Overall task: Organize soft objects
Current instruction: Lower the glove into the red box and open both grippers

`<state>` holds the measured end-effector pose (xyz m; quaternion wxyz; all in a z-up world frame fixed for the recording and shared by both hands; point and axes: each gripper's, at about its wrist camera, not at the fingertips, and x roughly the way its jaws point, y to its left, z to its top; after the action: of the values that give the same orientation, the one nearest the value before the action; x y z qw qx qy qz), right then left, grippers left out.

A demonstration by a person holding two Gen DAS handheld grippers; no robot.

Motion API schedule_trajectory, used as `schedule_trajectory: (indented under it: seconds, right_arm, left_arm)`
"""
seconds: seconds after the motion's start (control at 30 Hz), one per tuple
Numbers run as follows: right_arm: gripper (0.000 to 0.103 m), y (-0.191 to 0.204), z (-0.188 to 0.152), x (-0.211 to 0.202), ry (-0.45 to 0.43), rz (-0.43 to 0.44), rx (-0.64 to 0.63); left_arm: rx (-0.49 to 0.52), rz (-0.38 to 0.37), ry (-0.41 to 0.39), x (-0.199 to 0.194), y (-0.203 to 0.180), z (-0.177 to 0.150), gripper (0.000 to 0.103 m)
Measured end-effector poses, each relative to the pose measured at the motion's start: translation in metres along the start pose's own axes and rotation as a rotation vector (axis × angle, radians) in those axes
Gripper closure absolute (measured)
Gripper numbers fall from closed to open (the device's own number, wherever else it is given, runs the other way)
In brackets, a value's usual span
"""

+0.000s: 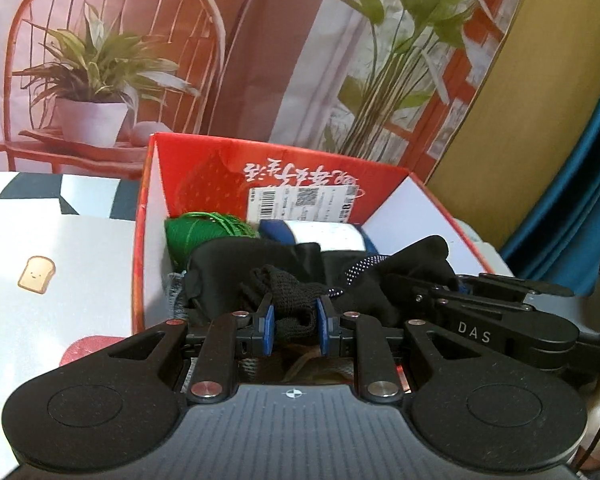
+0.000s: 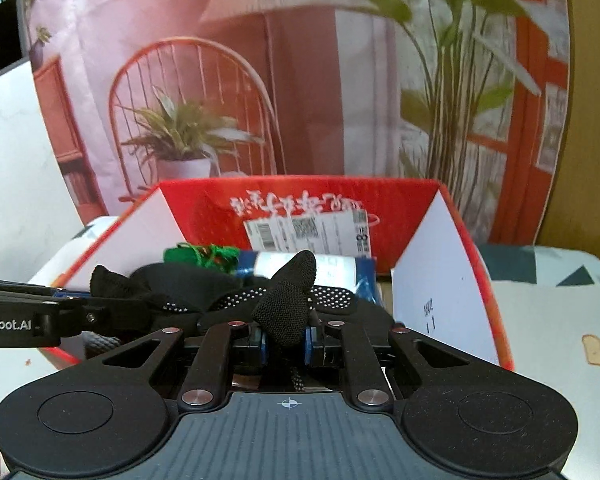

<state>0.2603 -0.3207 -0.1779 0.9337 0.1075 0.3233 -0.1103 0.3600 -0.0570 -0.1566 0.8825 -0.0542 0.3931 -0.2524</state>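
- Over the red box (image 1: 150, 216), your left gripper (image 1: 296, 322) and right gripper (image 2: 286, 338) each pinch 1 black glove (image 2: 288, 300).
- Green yarn (image 1: 188, 234) and blue roll (image 2: 340, 268) already inside; glove not yet released, approx. the last bit I see.

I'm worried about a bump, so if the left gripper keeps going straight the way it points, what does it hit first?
Likely the black soft items heaped in the red box just ahead of the left gripper, which already pinches a black knit piece. Depth is unclear.
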Motion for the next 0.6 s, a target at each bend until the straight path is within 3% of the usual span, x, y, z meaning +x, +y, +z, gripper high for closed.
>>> schedule_trajectory:
  seconds: [0.13,0.2,0.27,0.3,0.33,0.47,0.57,0.6]
  right_arm:
    - [0.078,-0.003,-0.002,0.008,0.015,-0.008,0.004]
    - [0.072,-0.002,-0.002,0.008,0.008,-0.026,-0.009]
    - [0.068,0.001,-0.003,0.004,-0.014,-0.062,-0.04]
    - [0.061,0.001,-0.003,0.001,-0.025,-0.077,-0.057]
    - [0.053,0.002,-0.004,-0.002,-0.038,-0.087,-0.072]
    - [0.038,-0.001,-0.006,-0.019,-0.093,-0.101,-0.089]
    - [0.018,-0.004,-0.01,-0.036,-0.136,-0.09,-0.073]
    - [0.006,-0.005,-0.013,-0.043,-0.155,-0.086,-0.067]
  left_arm:
    - [0.033,0.028,-0.004,0.001,0.001,0.001,0.076]
    - [0.078,0.05,-0.011,0.001,-0.003,0.0,0.066]
    - [0.122,0.072,-0.025,-0.003,-0.008,-0.001,0.046]
    - [0.135,0.085,-0.037,-0.006,-0.01,-0.001,0.032]
    - [0.147,0.091,-0.058,-0.011,-0.011,-0.002,0.026]
    - [0.16,0.096,-0.097,-0.03,-0.013,-0.005,0.015]
    - [0.156,0.108,-0.137,-0.047,-0.014,-0.011,0.003]
    - [0.153,0.11,-0.15,-0.053,-0.013,-0.014,0.001]
